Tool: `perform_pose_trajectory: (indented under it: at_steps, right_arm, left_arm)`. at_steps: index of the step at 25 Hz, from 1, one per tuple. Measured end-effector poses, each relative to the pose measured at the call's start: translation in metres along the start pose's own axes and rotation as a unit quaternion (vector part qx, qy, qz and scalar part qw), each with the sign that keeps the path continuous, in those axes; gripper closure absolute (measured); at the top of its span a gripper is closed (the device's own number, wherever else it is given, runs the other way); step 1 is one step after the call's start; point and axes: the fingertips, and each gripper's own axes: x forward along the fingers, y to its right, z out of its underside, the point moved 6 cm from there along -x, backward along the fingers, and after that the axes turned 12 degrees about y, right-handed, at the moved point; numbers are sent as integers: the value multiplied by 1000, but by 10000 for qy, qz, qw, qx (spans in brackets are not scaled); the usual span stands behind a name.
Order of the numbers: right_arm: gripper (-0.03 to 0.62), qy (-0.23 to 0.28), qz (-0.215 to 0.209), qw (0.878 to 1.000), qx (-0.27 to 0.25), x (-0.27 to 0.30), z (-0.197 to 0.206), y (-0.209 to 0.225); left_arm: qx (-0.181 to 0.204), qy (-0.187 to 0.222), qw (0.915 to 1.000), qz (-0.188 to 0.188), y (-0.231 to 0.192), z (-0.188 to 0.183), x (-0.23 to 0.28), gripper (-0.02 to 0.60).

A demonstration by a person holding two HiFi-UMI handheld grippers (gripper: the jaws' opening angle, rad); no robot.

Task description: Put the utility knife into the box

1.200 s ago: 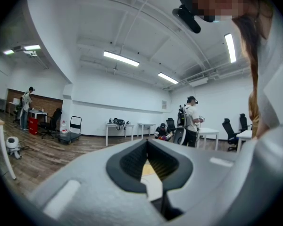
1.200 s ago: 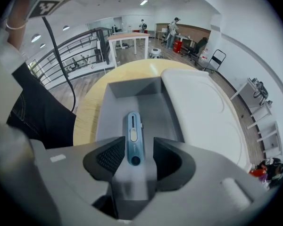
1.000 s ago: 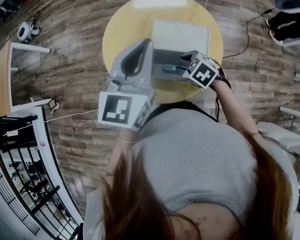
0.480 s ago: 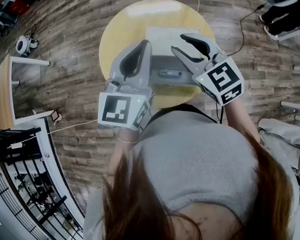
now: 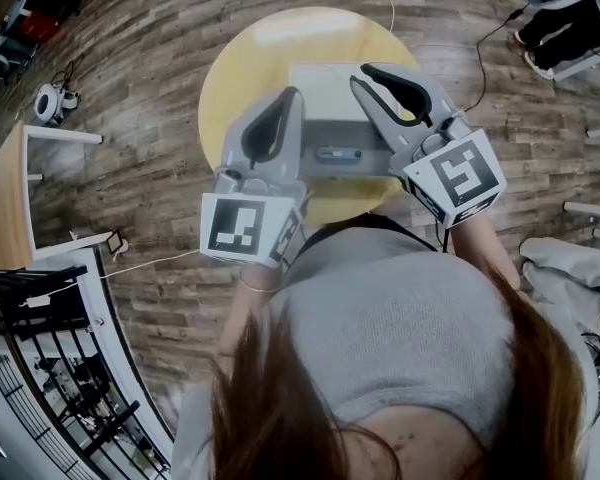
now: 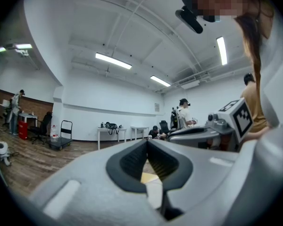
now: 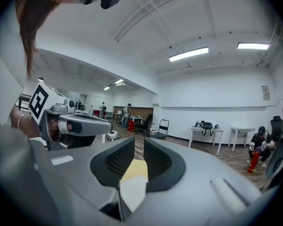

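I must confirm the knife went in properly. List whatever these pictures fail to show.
1. Head view: the utility knife is too small and dim to tell its blade's state.
2. Head view: the ends of the box are covered by the left tool and the right tool, whose empty jaws have just been closing.
3. Both gripper views: each tool's own jaws block the box; only a sliver of table shows.

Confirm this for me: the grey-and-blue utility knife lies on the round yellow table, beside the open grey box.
Wrong in one respect: the grey-and-blue utility knife lies inside the open grey box, not beside it. The box itself stands on the round yellow table. The head view shows this.
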Motion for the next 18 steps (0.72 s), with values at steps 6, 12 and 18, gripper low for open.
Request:
perform_pose_trajectory:
  at_steps: [6, 12, 18]
  right_arm:
    - [566, 88, -11, 10000, -33, -10, -6, 8]
    - [589, 258, 17, 9996, 113, -15, -11, 17]
    - [589, 390, -117, 9991, 97, -22, -13, 9]
  left_arm:
    - [38, -6, 10000, -37, 9, -3, 2, 586]
    - [120, -24, 9998, -129, 18, -5, 4, 586]
    - [248, 52, 9992, -298, 23, -5, -5, 586]
